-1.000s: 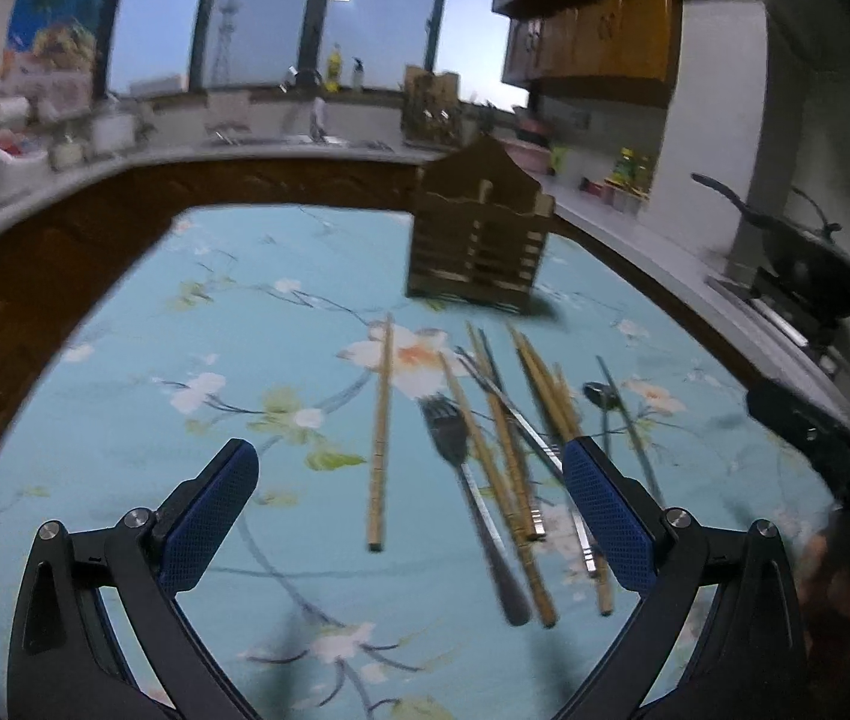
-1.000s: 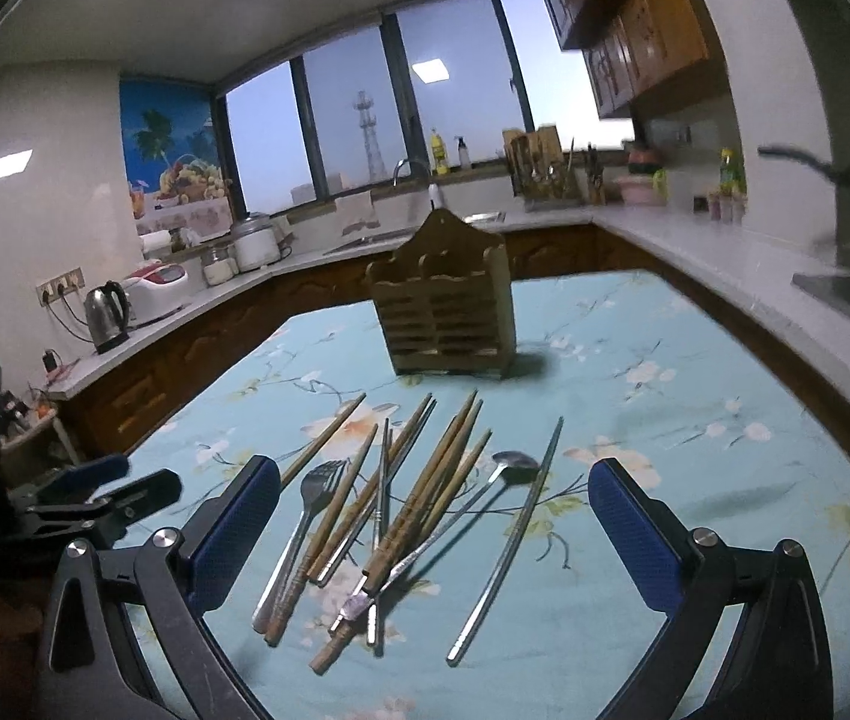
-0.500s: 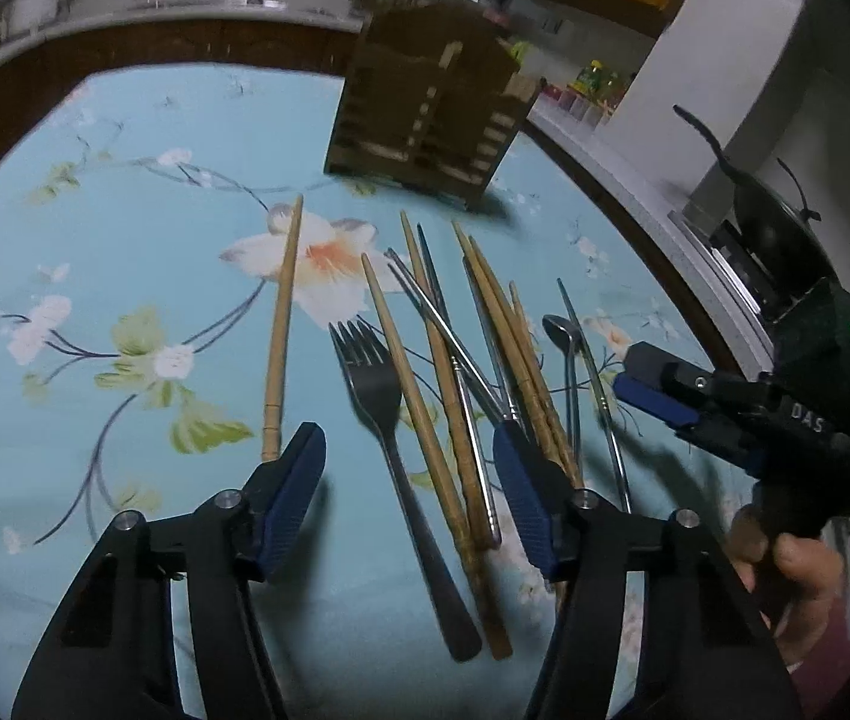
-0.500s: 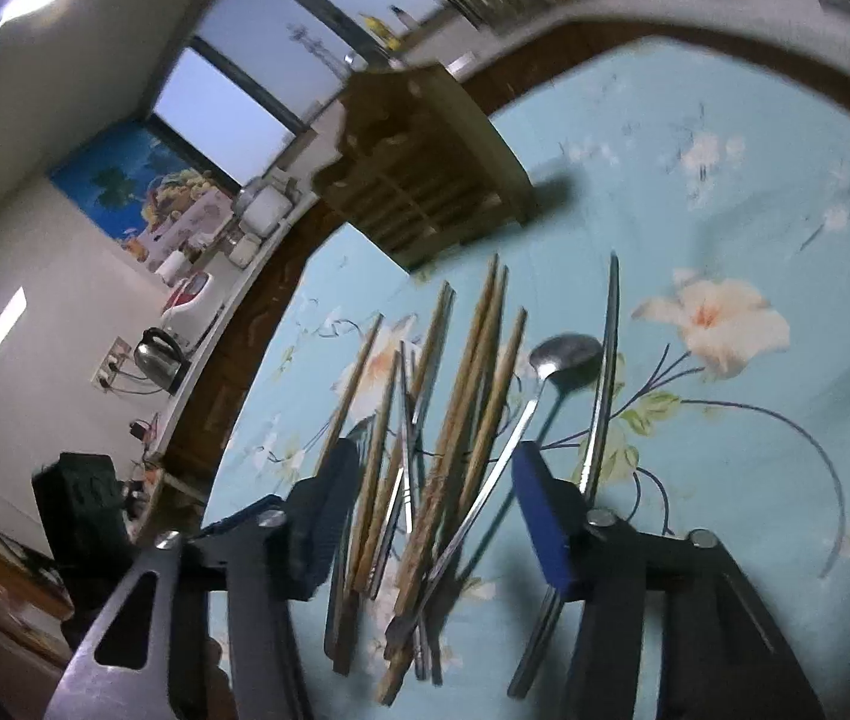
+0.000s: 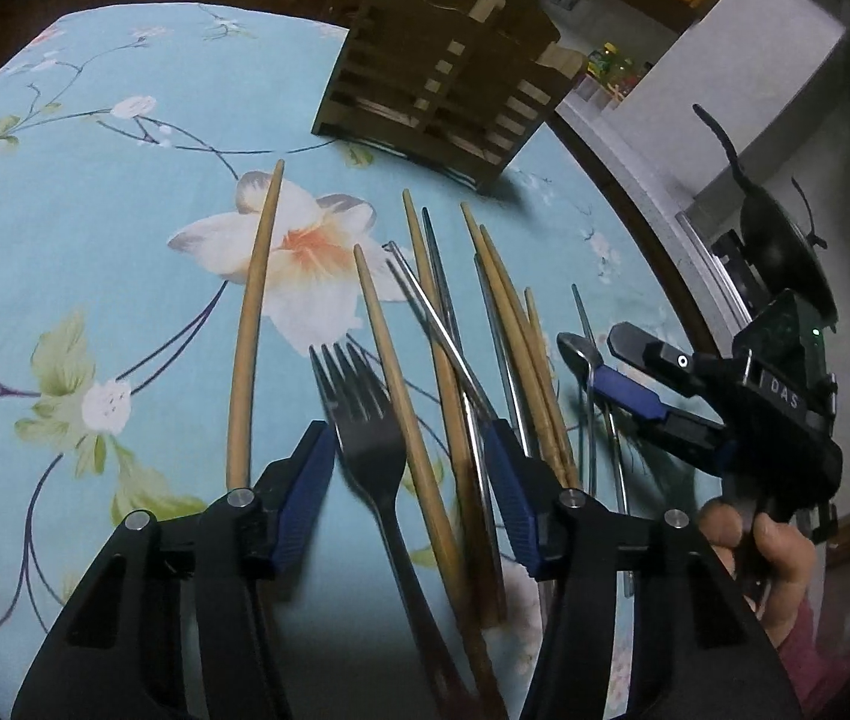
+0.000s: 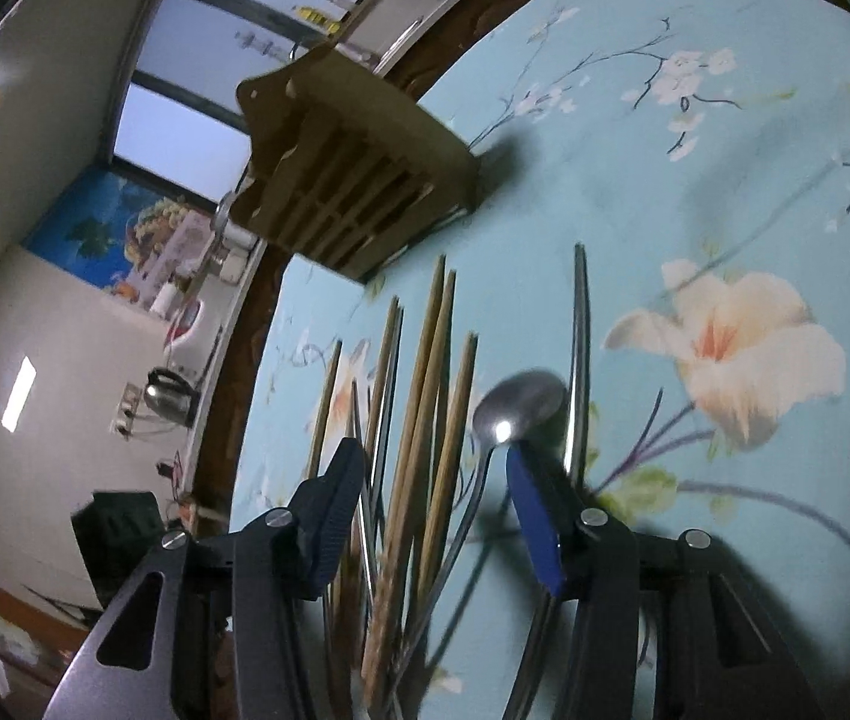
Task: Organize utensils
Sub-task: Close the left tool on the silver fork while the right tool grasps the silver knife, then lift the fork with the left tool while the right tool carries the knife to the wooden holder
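Observation:
Wooden chopsticks (image 5: pixel 390 348), metal chopsticks (image 5: pixel 443 324), a dark fork (image 5: pixel 365 414) and a metal spoon (image 6: pixel 521 408) lie loose on the floral tablecloth. A slatted wooden utensil holder (image 5: pixel 443 90) stands behind them; it also shows in the right wrist view (image 6: pixel 353 180). My left gripper (image 5: pixel 407 480) is open low over the pile, its fingers straddling the fork and a wooden chopstick. My right gripper (image 6: pixel 431 510) is open low over the pile, its fingers around wooden chopsticks and the spoon handle. It also shows in the left wrist view (image 5: pixel 617 360).
The turquoise tablecloth (image 5: pixel 95 240) covers a table with a dark wooden edge. A counter with a black pan (image 5: pixel 779 240) runs along the right. A kettle (image 6: pixel 170 396) and appliances stand on the far counter.
Both grippers have dropped down and forward onto the utensil pile. Their jaws have narrowed from wide open to a smaller gap around the utensils.

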Demonstrator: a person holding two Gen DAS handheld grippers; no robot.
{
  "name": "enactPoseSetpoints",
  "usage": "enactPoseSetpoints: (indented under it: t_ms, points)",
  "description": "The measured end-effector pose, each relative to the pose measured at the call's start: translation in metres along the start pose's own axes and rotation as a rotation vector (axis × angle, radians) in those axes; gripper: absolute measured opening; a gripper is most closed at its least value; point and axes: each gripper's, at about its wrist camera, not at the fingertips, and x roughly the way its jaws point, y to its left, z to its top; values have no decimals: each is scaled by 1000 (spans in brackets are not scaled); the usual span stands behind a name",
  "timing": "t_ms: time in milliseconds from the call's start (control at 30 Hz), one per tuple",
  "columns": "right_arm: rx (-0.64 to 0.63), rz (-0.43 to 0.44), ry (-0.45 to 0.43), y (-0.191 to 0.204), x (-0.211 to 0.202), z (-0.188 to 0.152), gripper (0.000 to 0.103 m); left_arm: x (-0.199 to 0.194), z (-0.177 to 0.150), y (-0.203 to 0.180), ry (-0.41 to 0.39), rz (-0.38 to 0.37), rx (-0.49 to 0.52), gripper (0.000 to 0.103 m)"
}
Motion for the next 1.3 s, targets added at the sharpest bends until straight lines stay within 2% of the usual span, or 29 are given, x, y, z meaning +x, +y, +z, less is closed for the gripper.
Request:
enactPoseSetpoints:
  t_ms: [33, 67, 100, 167, 200, 233, 267, 333, 533, 767, 900, 1067, 1300]
  points:
    - [15, 11, -3, -3, 1, 2, 47, 1, 2, 1, 1, -6, -2, 45]
    - [28, 14, -3, -6, 3, 5, 41, 3, 3, 3, 2, -9, -6, 40]
    - [37, 14, -2, -8, 4, 6, 32, 4, 5, 5, 4, -15, -13, 36]
    - [52, 15, -1, -12, 7, 9, 15, 8, 8, 9, 15, -19, -26, 20]
    - [53, 11, -3, -13, 7, 9, 5, 9, 9, 12, 19, -43, -41, 18]
    - [49, 9, -7, -13, 8, 9, 4, 9, 9, 14, 22, -52, -47, 16]
    - [40, 10, -12, -12, 7, 9, 3, 10, 9, 14, 23, -52, -47, 5]
    - [10, -1, -28, -7, 3, 7, 3, 8, 8, 13, 26, -46, -44, 4]
    - [-126, -34, -80, 24, -19, 4, 3, -22, 7, 5, -45, -75, -31, 3]
    - [-322, -107, -193, 74, -55, 1, 3, -66, 15, -4, -154, -108, -27, 2]
    - [-402, -138, -248, 98, -67, 2, 3, -86, 21, -10, -208, -100, -2, 2]
    - [-458, -142, -312, 120, -77, 5, 3, -100, 32, -10, -248, -115, -3, 2]
    - [-496, -128, -383, 140, -80, 23, 3, -118, 53, -5, -327, -95, -2, 2]
